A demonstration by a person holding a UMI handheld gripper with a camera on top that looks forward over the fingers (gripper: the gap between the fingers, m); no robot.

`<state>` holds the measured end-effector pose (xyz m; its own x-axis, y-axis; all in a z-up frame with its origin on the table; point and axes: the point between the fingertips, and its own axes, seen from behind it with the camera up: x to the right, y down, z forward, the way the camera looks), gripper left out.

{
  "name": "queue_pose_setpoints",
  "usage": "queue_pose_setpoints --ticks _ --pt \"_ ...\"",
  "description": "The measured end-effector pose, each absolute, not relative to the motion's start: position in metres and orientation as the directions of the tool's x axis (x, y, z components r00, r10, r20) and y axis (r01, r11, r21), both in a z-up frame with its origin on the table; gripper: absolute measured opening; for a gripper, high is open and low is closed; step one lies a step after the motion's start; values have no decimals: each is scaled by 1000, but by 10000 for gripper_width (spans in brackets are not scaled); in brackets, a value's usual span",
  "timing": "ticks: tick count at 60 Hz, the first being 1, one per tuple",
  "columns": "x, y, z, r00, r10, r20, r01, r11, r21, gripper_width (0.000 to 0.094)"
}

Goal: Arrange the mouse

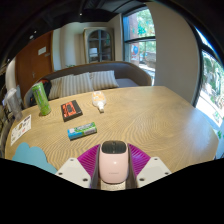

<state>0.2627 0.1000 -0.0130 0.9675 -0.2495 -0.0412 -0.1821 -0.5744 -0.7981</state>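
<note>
Mouse (113,160) white-and-pink, seated between purple pads (90,158), near edge of round wooden table (150,115); long axis running near-to-far, in line with fingers; which end is the front not discernible; gripper (113,165) closed against both flanks of mouse, pinching it. Farther left: green bottle (41,97), red box (70,110), teal box (82,130); white object (98,101) at centre, far.

Round light wooden table (150,120). Grey cushioned sofa (95,76) behind it, brown wooden door (35,58) at one side, glass-fronted cabinet (99,44) at back wall. Bright daylit window (140,35) showing green foliage outside.
</note>
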Motion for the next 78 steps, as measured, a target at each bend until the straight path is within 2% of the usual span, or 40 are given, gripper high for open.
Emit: queue_pose_setpoints --ticks 4,8,15,22,27,32,41,52,62,63,64,67,69,78 --pt "260 91 3 962 -270 -45 -191 -545 -816 420" --pt "244 85 41 973 -229 -17 -130 -486 -864 387" --pt "174 61 126 987 -157 -26 -80 -354 -932 381" --pt "86 44 171 998 -67 -14 -34 -302 -953 380" --pt "30 46 158 1000 -19 -5 -11 -323 -946 379" --pt "-16 39 111 1000 23 8 16 -395 -919 379" --pt "-26 51 33 1000 12 24 27 -536 -844 382" --pt "-37 47 -11 999 22 -25 -6 -617 -787 426" --pt "-35 48 -10 999 30 -22 1 -622 -783 547" --pt "-36 48 -9 999 36 -26 2 -622 -783 594" --pt "-37 46 -8 999 44 -31 3 -621 -784 709" --pt "-40 41 2 996 75 -40 13 -602 -798 866" --pt "-42 34 10 994 104 -40 28 -584 -811 827" --pt "-26 -11 35 986 150 -78 18 -550 -835 853"
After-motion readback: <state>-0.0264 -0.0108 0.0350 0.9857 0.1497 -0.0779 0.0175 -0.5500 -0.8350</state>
